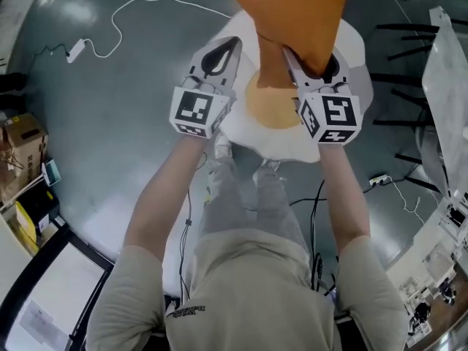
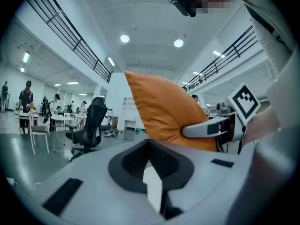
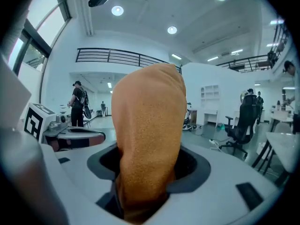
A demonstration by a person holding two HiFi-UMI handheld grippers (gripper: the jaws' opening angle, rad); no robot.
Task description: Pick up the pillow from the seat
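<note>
Open floor [image 1: 131, 115] is lying free left of the white seat [image 1: 356, 57]; the raised orange pillow [image 1: 292, 13] is filling the space above it, a grey panel [image 1: 444, 93] crowding the right.

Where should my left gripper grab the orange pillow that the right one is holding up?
Take the pillow by its free lower corner on the left, away from the right gripper, which clamps the lower right part. Bring the left gripper in from its own side, opening the fingers first. The pillow stands upright and tapers thin toward that edge, so a pinch should hold there.
</note>
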